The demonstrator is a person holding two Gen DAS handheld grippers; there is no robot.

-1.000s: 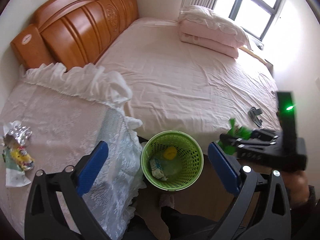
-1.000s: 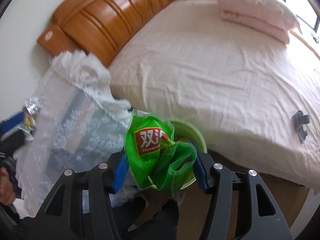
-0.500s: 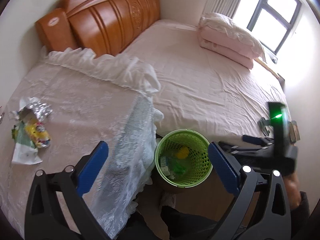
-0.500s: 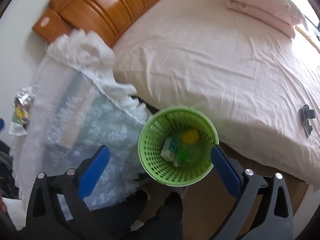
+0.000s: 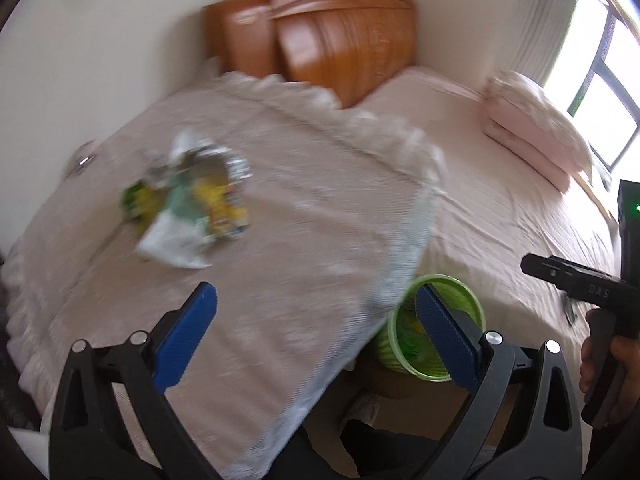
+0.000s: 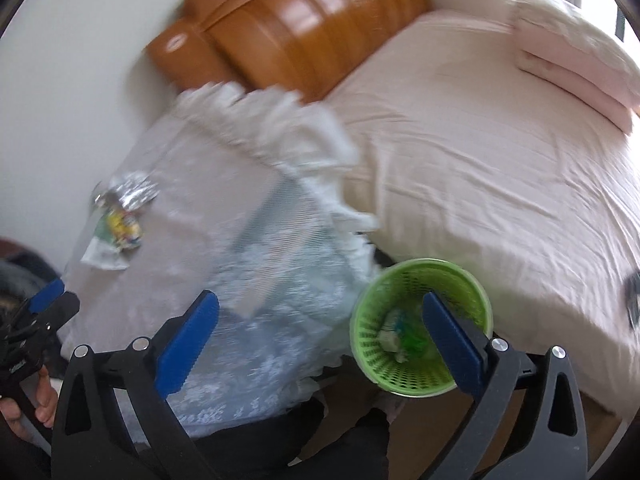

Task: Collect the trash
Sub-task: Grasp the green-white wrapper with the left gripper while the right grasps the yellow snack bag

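A pile of crumpled wrappers (image 5: 192,204), foil, yellow and white, lies on the lace-covered table (image 5: 280,264); the right wrist view shows the same wrappers (image 6: 120,220) at the far left. My left gripper (image 5: 316,320) hovers open over the table, short of the wrappers, with nothing between its blue pads. A green mesh bin (image 6: 420,320) stands on the floor between table and bed and holds trash, including a green bag. My right gripper (image 6: 320,336) is open and empty, its right finger over the bin's mouth. The bin (image 5: 436,336) also shows behind the left gripper's right finger.
A wide bed (image 6: 500,184) with a pink sheet, a wooden headboard (image 6: 304,28) and folded pink bedding (image 6: 572,56) fills the right side. A small dark object (image 6: 632,300) lies on the bed's edge. A white wall stands behind the table.
The right gripper's jaws opened and the green bag it held dropped into the bin. Both grippers swung left toward the table, so the wrappers now sit nearer the left gripper.
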